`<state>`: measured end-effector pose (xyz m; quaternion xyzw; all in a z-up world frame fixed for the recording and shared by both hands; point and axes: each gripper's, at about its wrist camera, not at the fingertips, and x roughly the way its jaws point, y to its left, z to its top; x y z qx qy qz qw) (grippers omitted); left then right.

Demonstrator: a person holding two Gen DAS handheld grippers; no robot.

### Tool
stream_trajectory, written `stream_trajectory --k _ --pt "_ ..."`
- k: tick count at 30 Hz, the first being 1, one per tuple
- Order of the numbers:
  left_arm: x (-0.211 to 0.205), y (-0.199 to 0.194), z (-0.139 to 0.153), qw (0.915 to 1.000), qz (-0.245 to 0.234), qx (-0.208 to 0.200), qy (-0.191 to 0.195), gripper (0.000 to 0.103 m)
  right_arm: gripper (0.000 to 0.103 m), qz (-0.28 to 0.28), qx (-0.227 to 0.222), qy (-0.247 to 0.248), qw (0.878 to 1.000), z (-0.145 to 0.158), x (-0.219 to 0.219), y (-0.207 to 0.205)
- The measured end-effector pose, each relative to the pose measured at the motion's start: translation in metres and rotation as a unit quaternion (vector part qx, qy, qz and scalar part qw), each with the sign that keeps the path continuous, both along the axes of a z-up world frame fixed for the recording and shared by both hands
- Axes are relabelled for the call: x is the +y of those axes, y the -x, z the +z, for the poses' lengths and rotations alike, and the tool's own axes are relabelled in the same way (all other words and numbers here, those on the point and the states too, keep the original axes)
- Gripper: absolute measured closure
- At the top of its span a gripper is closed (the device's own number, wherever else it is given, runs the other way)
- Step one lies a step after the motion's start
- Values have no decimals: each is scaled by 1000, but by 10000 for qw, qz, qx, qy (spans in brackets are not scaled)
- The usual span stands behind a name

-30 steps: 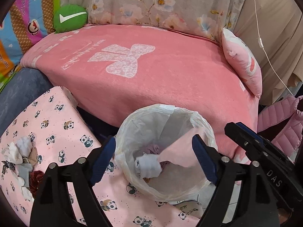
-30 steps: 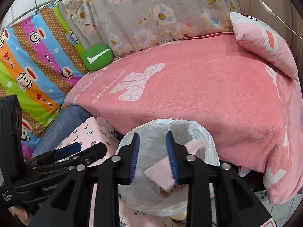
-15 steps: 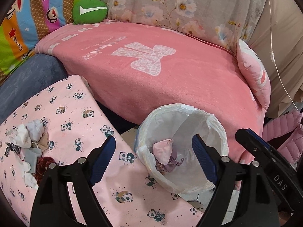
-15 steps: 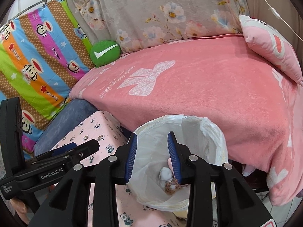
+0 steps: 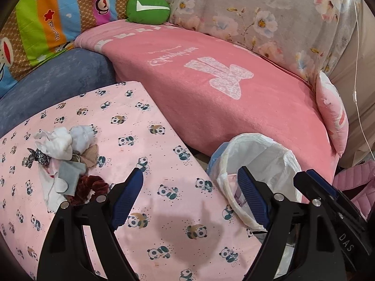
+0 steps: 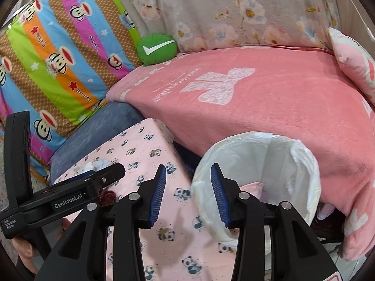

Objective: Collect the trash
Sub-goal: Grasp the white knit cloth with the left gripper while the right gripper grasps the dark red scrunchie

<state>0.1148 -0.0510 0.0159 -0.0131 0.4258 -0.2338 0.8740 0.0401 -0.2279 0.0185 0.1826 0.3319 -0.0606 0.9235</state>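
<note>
A heap of trash (image 5: 63,161) lies on the panda-print table (image 5: 164,210): white tissues, grey cloth, a dark red scrunchie. My left gripper (image 5: 189,173) hangs open and empty over the table, just right of the heap. The bin with a white liner (image 5: 257,154) stands off the table's right edge, against the sofa. In the right wrist view my right gripper (image 6: 188,168) hovers at the bin's (image 6: 300,154) left rim, its jaws opening with nothing between them. A pink piece (image 6: 254,187) lies inside the bin. The left gripper (image 6: 103,175) shows at the left, hiding most of the heap.
A sofa under a pink blanket (image 5: 211,93) runs behind the table and bin. On it sit a green cushion (image 5: 147,8) and a pink pillow (image 5: 332,112). A blue cushion (image 5: 58,79) borders the table's far left. A hand (image 6: 23,245) holds the left gripper.
The pink piece left my right gripper and now lies in the bin. The right jaws have spread wider. Both grippers swung left, from over the bin toward the table and the heap.
</note>
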Motion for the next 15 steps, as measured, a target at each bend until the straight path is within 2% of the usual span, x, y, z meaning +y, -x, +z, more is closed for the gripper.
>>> stream_trajectory --k 7,15 --pt "40 -3 -4 9994 328 -14 45 24 55 293 68 88 9995 -1 38 -11" --pt "97 -7 -17 9965 832 22 -25 22 54 671 247 158 9973 -10 86 -28"
